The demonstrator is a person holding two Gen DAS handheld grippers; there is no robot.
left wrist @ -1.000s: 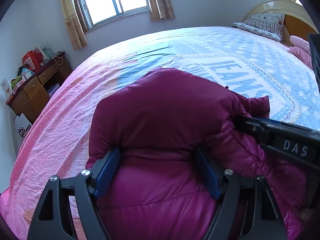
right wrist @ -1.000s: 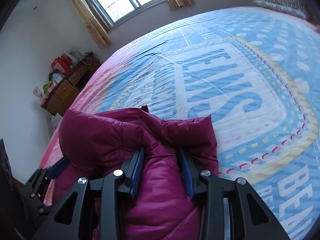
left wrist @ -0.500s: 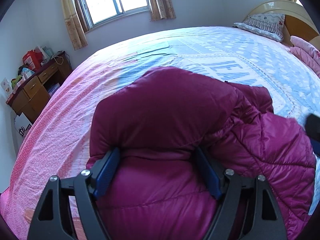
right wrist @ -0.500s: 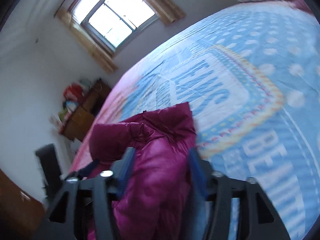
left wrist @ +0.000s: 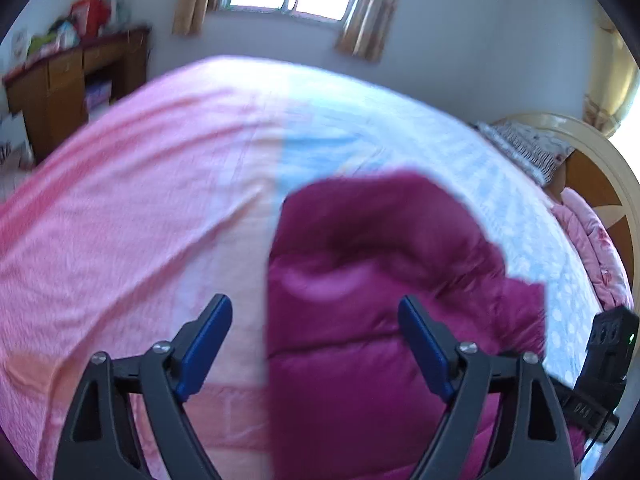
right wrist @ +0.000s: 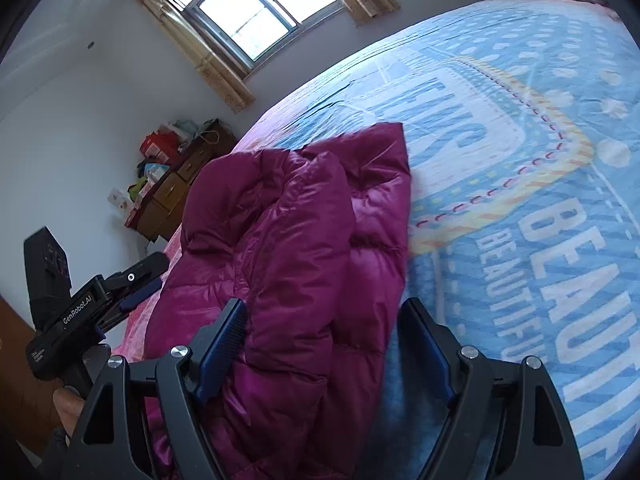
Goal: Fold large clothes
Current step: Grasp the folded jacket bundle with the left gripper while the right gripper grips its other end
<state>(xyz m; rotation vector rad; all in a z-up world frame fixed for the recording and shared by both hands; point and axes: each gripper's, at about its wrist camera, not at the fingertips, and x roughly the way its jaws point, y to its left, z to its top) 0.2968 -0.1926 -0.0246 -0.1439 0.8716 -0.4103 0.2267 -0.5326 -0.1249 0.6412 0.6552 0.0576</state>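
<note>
A magenta puffer jacket (right wrist: 304, 248) lies bunched in a folded heap on the bed near its front edge; it also shows in the left wrist view (left wrist: 380, 300). My left gripper (left wrist: 316, 332) is open and empty, its jaws wide above the jacket's left edge and the pink sheet. My right gripper (right wrist: 324, 344) is open, jaws spread over the jacket's right edge, gripping nothing. The left gripper's body (right wrist: 80, 304) shows at the left of the right wrist view.
The bed (right wrist: 520, 120) carries a blue printed and pink sheet (left wrist: 120, 220). A wooden desk (left wrist: 68, 80) with clutter stands by the window wall. A pillow (left wrist: 524, 148) and the headboard (left wrist: 600, 184) are at the right. The right gripper's body (left wrist: 604, 360) sits at the jacket's right.
Both grippers have opened and let go of the jacket, which now lies on the bed. The left gripper has swung left and pulled back; the right has lifted back.
</note>
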